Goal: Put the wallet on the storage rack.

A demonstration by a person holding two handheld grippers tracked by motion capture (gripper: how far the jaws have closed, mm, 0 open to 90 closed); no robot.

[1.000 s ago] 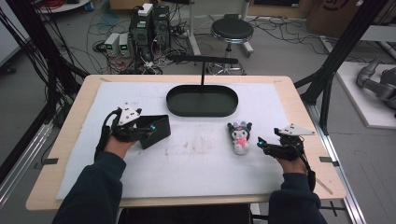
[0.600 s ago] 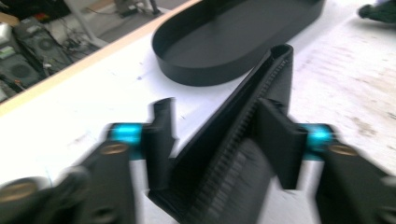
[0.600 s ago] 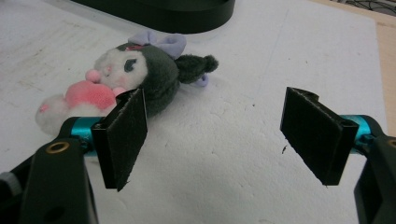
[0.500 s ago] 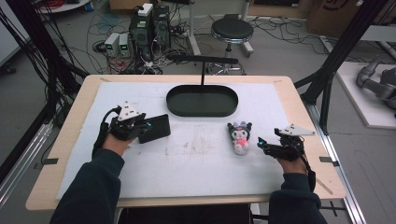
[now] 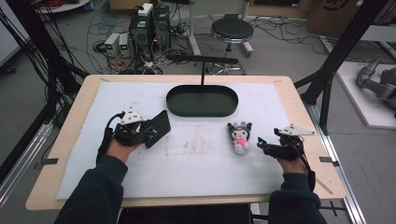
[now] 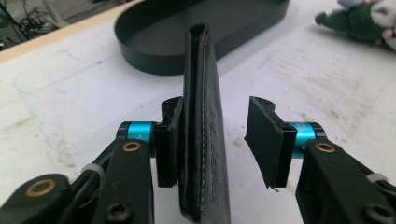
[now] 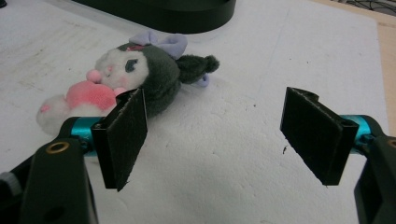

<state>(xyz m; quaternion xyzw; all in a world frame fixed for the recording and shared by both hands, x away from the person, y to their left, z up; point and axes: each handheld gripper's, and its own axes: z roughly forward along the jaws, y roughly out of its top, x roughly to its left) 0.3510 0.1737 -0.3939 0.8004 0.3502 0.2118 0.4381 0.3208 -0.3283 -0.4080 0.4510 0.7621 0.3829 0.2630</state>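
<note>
High view: wallet [image 5: 157, 129] is sitting in the left gripper [image 5: 148, 132] on the white mat [image 5: 196, 163], just left of the black oval tray [image 5: 201, 101]; the right gripper [image 5: 261, 144] is resting just beside the plush toy [image 5: 240, 136].

Left gripper view: jaws are standing partly apart, one pad touching the upright wallet [image 6: 201, 140], the other leaving a gap.

Right gripper view: jaws are gaping wide, holding nothing; the plush toy [image 7: 135, 74] is lying beyond the left pad.

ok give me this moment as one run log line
left gripper: open around black wallet, one pad touching | right gripper: open, beside plush toy | black tray: empty
</note>
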